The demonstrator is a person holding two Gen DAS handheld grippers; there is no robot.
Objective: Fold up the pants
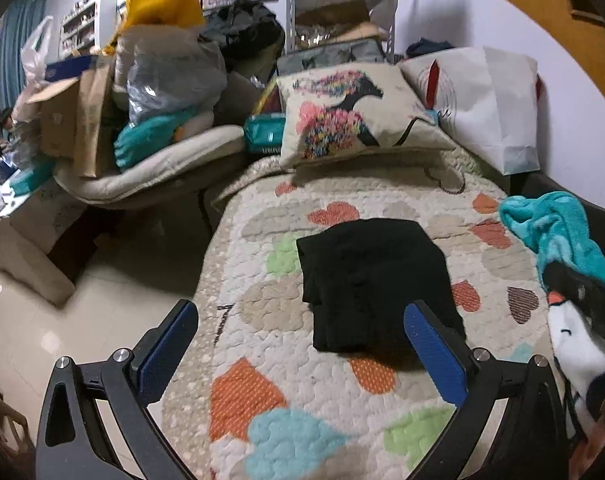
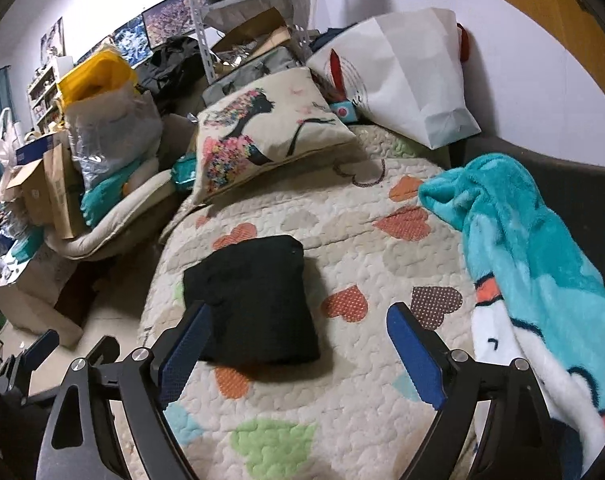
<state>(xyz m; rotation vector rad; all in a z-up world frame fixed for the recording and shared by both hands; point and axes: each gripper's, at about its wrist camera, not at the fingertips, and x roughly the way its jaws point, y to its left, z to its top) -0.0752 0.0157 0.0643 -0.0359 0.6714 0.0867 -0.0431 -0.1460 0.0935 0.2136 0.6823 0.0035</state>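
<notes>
The black pants [image 1: 376, 284] lie folded into a compact rectangle on the heart-patterned quilt [image 1: 302, 400]; they also show in the right wrist view [image 2: 254, 300]. My left gripper [image 1: 302, 336] is open and empty, held above the quilt just in front of the pants, its right finger overlapping their near edge in view. My right gripper [image 2: 298, 340] is open and empty, in front of the pants, its left finger over their near left corner. The left gripper also shows at the lower left of the right wrist view [image 2: 62, 348].
A decorative pillow [image 1: 354, 112] and a white paper bag [image 1: 490, 108] lie at the head of the bed. A teal and white plush blanket [image 2: 542, 280] lies along the right side. Boxes and bags [image 1: 102, 100] pile up left of the bed, above tiled floor [image 1: 42, 328].
</notes>
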